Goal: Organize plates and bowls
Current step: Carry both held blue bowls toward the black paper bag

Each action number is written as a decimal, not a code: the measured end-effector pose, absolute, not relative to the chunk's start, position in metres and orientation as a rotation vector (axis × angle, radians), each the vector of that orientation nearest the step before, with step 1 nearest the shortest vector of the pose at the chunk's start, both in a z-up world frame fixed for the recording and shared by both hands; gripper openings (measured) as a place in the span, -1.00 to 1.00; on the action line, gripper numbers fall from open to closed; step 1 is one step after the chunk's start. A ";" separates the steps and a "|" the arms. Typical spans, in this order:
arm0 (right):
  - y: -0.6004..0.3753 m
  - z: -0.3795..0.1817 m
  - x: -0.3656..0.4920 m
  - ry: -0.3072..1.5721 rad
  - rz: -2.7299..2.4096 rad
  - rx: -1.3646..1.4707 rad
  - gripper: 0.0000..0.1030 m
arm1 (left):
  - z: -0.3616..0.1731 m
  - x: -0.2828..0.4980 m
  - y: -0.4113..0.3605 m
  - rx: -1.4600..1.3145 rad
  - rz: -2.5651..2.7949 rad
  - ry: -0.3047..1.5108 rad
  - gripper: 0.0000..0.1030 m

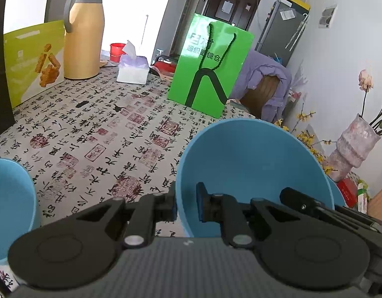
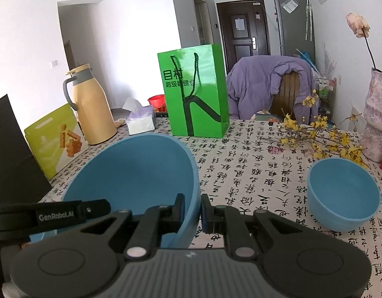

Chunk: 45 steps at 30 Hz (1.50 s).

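A large blue bowl [image 1: 253,164] is held by both grippers above the table. My left gripper [image 1: 187,203] is shut on its left rim, one finger outside and one inside. My right gripper [image 2: 192,213] is shut on the same bowl [image 2: 136,173] at its right rim. The other gripper's black body shows in each view, at the bowl's far side. A second blue bowl [image 1: 10,208] sits at the left in the left wrist view. A smaller blue bowl [image 2: 342,193] stands on the table to the right in the right wrist view.
The table has a calligraphy cloth [image 1: 104,134]. At the back stand a green paper bag [image 2: 194,92], a tan thermos [image 2: 91,106], a tissue box [image 2: 140,120] and a snack box [image 2: 54,139]. A pink vase [image 2: 377,119] with yellow flower sprigs [image 2: 315,134] is at the right.
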State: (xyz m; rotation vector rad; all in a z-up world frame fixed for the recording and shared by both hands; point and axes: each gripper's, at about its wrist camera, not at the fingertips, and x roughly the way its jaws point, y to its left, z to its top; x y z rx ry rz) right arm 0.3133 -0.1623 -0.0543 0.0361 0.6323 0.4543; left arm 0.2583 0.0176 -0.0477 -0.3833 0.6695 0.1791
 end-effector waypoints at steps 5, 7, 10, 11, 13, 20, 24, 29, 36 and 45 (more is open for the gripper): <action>-0.157 -0.052 0.308 0.627 0.459 0.033 -0.75 | -0.045 0.252 0.022 -0.388 0.182 0.661 -0.74; -0.155 -0.051 0.305 0.624 0.460 0.030 -0.75 | -0.043 0.249 0.024 -0.391 0.183 0.656 -0.74; -0.153 -0.049 0.303 0.622 0.460 0.030 -0.75 | -0.043 0.245 0.028 -0.398 0.179 0.653 -0.74; -0.152 -0.048 0.302 0.622 0.463 0.031 -0.75 | -0.042 0.244 0.029 -0.398 0.180 0.651 -0.74; -0.150 -0.048 0.299 0.621 0.466 0.031 -0.75 | -0.042 0.241 0.031 -0.400 0.182 0.647 -0.74; -0.140 -0.046 0.291 0.617 0.477 0.020 -0.75 | -0.037 0.230 0.039 -0.408 0.191 0.632 -0.74; -0.134 -0.044 0.287 0.613 0.486 0.015 -0.75 | -0.036 0.224 0.045 -0.415 0.198 0.625 -0.74; -0.128 -0.043 0.281 0.610 0.496 0.010 -0.75 | -0.034 0.217 0.049 -0.419 0.207 0.617 -0.74; -0.119 -0.041 0.275 0.603 0.505 0.003 -0.75 | -0.032 0.206 0.057 -0.423 0.213 0.602 -0.74; -0.108 -0.040 0.268 0.597 0.523 -0.006 -0.75 | -0.029 0.196 0.069 -0.434 0.228 0.590 -0.74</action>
